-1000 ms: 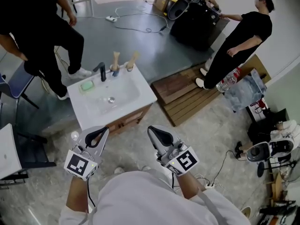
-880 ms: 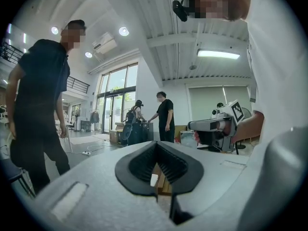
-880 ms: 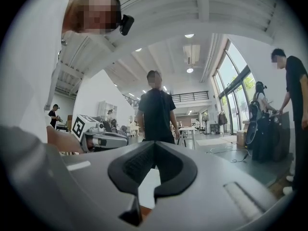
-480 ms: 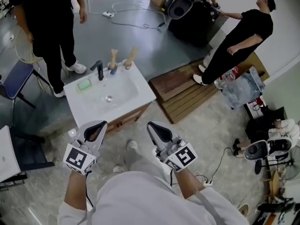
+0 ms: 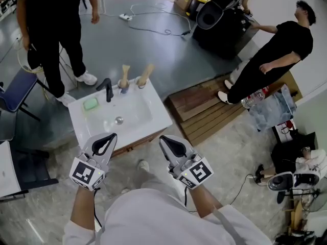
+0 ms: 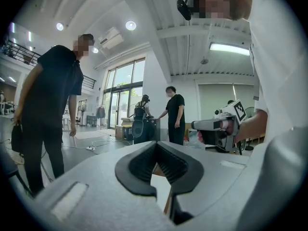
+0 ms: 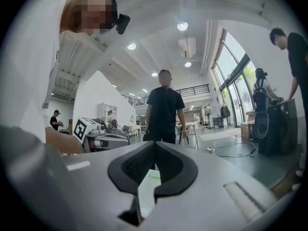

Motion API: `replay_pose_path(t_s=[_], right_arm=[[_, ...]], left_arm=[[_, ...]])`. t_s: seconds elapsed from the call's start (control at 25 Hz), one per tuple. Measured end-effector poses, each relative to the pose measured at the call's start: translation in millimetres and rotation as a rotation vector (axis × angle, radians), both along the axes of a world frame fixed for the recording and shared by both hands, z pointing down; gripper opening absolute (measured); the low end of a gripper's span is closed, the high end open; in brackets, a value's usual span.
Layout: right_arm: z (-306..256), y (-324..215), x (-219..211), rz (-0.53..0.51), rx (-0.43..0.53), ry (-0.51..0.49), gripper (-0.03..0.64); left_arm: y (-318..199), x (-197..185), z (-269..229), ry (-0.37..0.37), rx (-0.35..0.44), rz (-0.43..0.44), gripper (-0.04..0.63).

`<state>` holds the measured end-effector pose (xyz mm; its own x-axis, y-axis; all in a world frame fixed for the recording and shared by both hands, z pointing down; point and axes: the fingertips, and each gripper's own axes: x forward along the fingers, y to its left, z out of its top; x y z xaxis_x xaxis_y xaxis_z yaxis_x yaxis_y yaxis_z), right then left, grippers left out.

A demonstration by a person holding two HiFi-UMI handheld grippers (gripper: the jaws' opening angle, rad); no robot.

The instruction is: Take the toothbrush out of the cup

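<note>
Toothbrush (image 5: pixel 125 71), wooden handle.

Head view: it stands handle-up in a cup (image 5: pixel 123 83) on the far rim of the sink (image 5: pixel 153 117), just right of the tap (image 5: pixel 108 89). A second brush (image 5: pixel 146 73) leans rightward in a second cup (image 5: pixel 139 84) just beside it; you cannot tell from here which of the two is meant. Soap (image 5: pixel 91 104), green, lies left of the tap. Your left hand-held gripper (image 5: pixel 108 137) and right hand-held gripper (image 5: pixel 167 139) are both at the near side of the sink, well apart from the cups, which lie ahead across the basin. The left one looks the nearer. The brush's long axis is roughly upright, so a straight upward lift should clear the cup.

Left gripper view: jaws together, nothing between them. No cup in sight.

Right gripper view: jaws together, empty. A strip of white sink top and the soap show below the tips.
</note>
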<state>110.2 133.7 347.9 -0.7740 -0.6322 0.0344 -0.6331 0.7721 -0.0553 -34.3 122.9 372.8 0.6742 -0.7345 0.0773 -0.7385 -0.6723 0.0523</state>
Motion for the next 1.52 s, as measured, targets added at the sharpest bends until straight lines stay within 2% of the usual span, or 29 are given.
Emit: replay_pose_path(t_s=[0.28, 0.6, 1.08, 1.52], right_arm=[[3.1, -75.3, 20.2, -0.054, 0.003, 0.005, 0.011], [12.4, -127.3, 17.3, -0.069, 0.002, 0.008, 0.011], [56.5, -215.1, -9.2, -0.013, -0.026, 0.045, 0.011], [119.0, -293.6, -22.9, 0.039, -0.096, 0.058, 0.014]], left_arm=[[-76.6, 18.5, 3.5, -0.006, 0.011, -0.059, -0.003], [-141.1, 19.4, 19.0, -0.03, 0.013, -0.068, -0.003], [-246.2, 8.4, 72.7, -0.032, -0.023, -0.044, -0.002], [-298.4, -0.4, 122.2, -0.047, -0.085, -0.035, -0.002]])
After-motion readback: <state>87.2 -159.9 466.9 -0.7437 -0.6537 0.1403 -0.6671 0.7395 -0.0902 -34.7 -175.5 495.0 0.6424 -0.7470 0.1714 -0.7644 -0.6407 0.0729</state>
